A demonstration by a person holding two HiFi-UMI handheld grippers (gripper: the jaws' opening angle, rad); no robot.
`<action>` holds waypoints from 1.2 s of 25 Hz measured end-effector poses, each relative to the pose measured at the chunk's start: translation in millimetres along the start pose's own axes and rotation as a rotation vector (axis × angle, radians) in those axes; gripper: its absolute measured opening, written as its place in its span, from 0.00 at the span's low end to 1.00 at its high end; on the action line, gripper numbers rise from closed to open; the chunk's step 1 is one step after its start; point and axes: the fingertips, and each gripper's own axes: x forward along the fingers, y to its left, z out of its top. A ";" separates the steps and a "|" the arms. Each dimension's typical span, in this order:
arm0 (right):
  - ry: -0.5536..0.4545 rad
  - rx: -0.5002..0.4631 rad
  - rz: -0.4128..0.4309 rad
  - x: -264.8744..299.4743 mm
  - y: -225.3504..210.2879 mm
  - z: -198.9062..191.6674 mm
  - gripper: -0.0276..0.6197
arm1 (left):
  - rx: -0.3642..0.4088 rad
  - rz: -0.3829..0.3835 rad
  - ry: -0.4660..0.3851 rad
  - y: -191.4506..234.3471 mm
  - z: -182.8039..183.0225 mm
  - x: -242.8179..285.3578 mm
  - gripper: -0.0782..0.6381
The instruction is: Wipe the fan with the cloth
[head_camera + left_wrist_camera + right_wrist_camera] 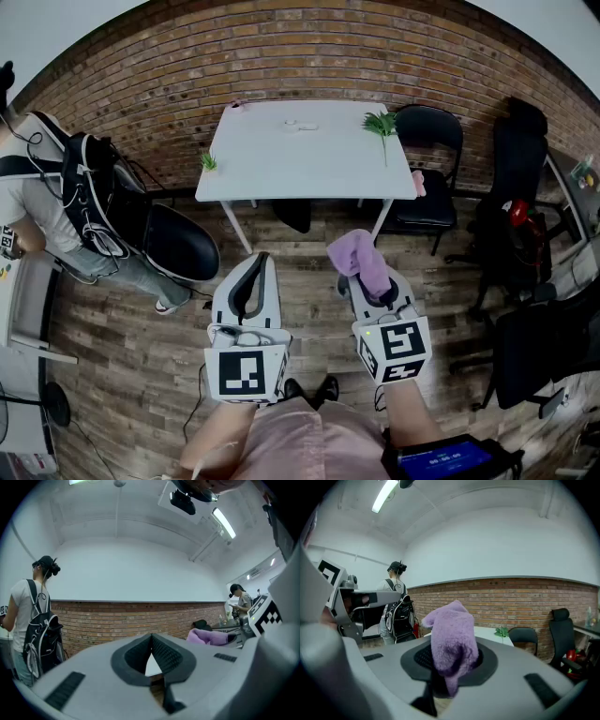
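Currently | left gripper (259, 267): jaws pressed together, empty | right gripper (375, 292): clamped on purple cloth (359, 260), at 1 o'clock | fan: not clearly visible | risk: bunched cloth may slip free under hard wiping, since only its bottom edge is pinched

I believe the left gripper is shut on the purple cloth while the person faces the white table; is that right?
Not quite: the right gripper is shut on the purple cloth, as the right gripper view shows; the left gripper is shut and empty. The person does face the white table.
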 end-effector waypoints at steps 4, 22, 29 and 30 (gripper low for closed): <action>-0.001 -0.004 0.000 -2.2 -0.7 -0.8 0.17 | 0.009 -0.002 -0.011 -2.7 1.9 -0.8 0.13; -0.042 0.003 0.024 -15.9 -36.9 -1.8 0.19 | 0.030 -0.009 -0.016 -34.6 0.0 8.6 0.47; -0.017 0.020 0.036 7.6 -47.3 -12.5 0.19 | 0.035 0.011 0.004 -26.7 -12.0 25.1 0.46; -0.010 0.022 0.038 14.6 -48.5 -14.7 0.19 | 0.032 0.011 0.010 -23.8 -15.9 30.6 0.46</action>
